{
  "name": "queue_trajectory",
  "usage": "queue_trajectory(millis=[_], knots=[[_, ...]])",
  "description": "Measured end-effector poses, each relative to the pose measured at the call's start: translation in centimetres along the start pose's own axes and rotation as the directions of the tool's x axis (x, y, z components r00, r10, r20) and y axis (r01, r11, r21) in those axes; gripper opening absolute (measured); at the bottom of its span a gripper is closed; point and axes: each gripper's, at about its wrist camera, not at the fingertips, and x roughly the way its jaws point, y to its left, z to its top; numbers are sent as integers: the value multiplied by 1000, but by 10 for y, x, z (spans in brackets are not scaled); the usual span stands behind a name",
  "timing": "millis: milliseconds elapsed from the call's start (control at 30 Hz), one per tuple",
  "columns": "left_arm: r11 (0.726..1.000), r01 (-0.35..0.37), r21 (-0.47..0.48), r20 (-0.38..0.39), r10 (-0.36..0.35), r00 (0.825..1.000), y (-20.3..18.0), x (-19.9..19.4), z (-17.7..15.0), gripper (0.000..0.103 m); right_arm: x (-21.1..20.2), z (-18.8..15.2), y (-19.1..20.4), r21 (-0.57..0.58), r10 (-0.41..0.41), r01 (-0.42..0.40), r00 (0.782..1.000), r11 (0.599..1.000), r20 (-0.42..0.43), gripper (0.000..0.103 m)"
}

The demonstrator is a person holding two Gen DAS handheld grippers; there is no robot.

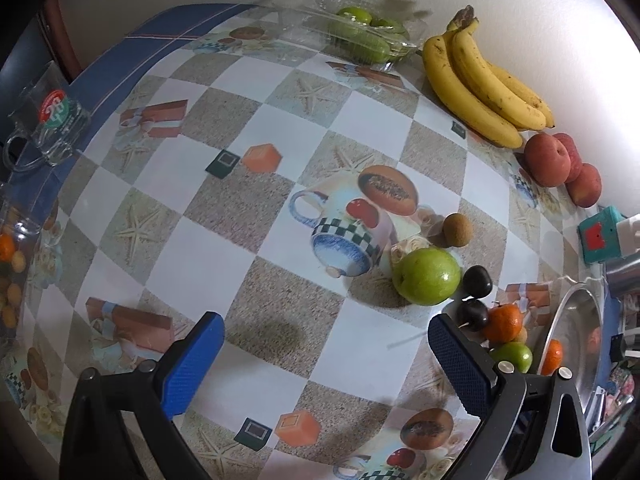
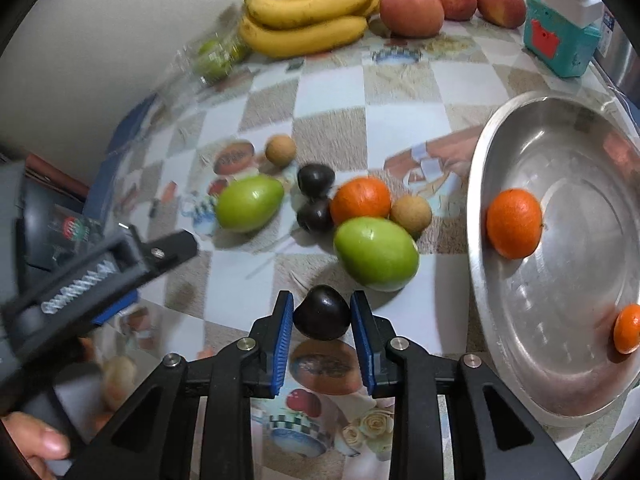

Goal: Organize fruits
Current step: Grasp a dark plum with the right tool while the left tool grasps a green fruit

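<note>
The right gripper (image 2: 322, 316) pinches a dark plum (image 2: 322, 312) between its blue pads, low over the tabletop (image 2: 332, 88); whether the plum has left the surface I cannot tell. At about 1 o'clock from it lies a green fruit (image 2: 376, 254), and beyond that an orange (image 2: 360, 200), a tan fruit (image 2: 411, 213) and two more plums (image 2: 316, 179), with a second green fruit (image 2: 249, 203) at 11 o'clock. At 3 o'clock stands the metal bowl (image 2: 480, 184), holding two oranges (image 2: 514, 223) so far.

The left gripper (image 1: 326, 356) hangs spread and empty, the loose pile at its 1 o'clock.

By my reading the job is early: two fruits are in the bowl, one plum is in hand, and roughly seven loose pieces wait. The bananas (image 2: 308, 20), apples (image 2: 412, 10) and boxed green fruit (image 1: 360, 36) along the wall at 12 o'clock look already grouped.
</note>
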Motion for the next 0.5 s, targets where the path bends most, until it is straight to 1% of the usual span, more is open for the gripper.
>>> queue_trajectory(millis=[100,167,267,367,500], knots=[[999,38,16,0,-38,999,-5,1,4,103,-19,5,0,-1,-5,6,998,1000,62,30],[998,61,35,3,-61,998,-11,3,7,103,-28,8,-1,4,-28,28,995,1000,96,30],[995,81,64,32,-83,996,-21,4,12,101,-32,10,-6,16,-58,56,992,998,112,30],[989,119,93,42,-123,992,-31,5,17,91,-33,11,-10,29,-57,54,992,998,112,30],[983,127,135,30,-133,991,-44,13,20,81,-35,11,-15,35,-63,60,991,998,119,30]])
